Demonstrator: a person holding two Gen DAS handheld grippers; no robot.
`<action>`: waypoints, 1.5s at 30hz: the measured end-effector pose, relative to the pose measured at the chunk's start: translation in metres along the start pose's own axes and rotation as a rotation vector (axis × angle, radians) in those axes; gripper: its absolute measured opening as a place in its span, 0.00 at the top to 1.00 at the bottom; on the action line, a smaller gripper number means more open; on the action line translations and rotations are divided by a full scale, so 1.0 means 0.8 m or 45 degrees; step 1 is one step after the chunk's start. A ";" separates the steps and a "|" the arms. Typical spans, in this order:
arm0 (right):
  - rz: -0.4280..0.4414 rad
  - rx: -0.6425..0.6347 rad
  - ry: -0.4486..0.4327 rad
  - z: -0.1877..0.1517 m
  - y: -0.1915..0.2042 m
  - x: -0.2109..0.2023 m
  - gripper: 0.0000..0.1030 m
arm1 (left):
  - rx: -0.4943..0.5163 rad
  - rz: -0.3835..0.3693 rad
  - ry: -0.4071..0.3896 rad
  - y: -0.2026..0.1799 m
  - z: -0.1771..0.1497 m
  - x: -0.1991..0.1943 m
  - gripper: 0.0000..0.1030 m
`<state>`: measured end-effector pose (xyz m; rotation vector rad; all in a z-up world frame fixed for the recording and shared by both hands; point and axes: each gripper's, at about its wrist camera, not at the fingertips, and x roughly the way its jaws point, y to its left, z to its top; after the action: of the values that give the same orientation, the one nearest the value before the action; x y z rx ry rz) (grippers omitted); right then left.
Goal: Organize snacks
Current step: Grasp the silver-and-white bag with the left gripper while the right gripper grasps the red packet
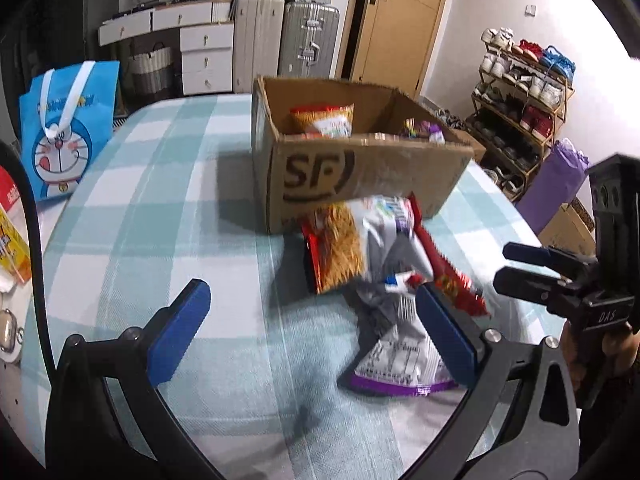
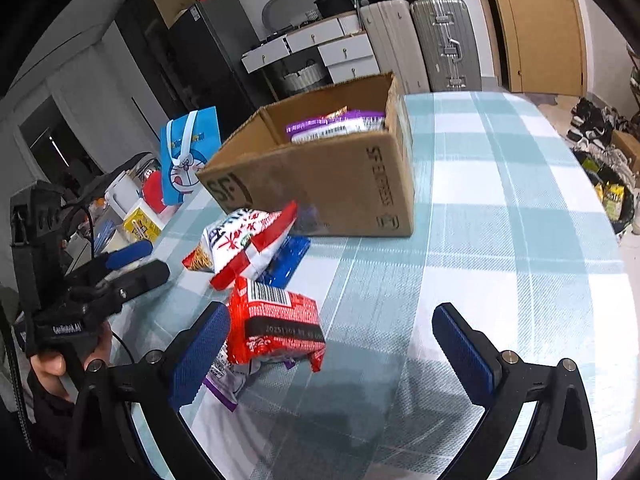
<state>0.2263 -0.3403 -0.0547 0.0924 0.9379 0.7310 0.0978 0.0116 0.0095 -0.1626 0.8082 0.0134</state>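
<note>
Partly done: several packets already lay in the cardboard box; a heap of snack packets remained on the bench near it. Left gripper and right gripper: jaws apart, holding nothing.

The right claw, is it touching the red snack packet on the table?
Cannot tell. In the right wrist view the open right claw has its left finger overlapping the red snack packet's edge, with no visible gap and no plain contact.

Checked tablecloth w/ cardboard box, loose snack packs, blue cartoon bag.
</note>
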 end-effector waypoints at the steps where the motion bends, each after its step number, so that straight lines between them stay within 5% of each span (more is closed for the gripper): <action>1: 0.008 -0.002 0.007 -0.001 0.001 0.004 0.00 | 0.000 0.001 0.005 -0.001 -0.003 0.002 0.01; 28: 0.083 0.048 0.132 -0.005 0.004 0.055 0.01 | 0.030 -0.047 0.089 -0.019 -0.021 0.025 0.01; 45: 0.272 0.107 0.152 -0.009 0.009 0.068 0.27 | 0.039 -0.060 0.099 -0.023 -0.025 0.028 0.01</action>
<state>0.2372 -0.3034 -0.0947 0.2276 1.0841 0.9017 0.1002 -0.0103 -0.0175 -0.1538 0.8811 -0.0499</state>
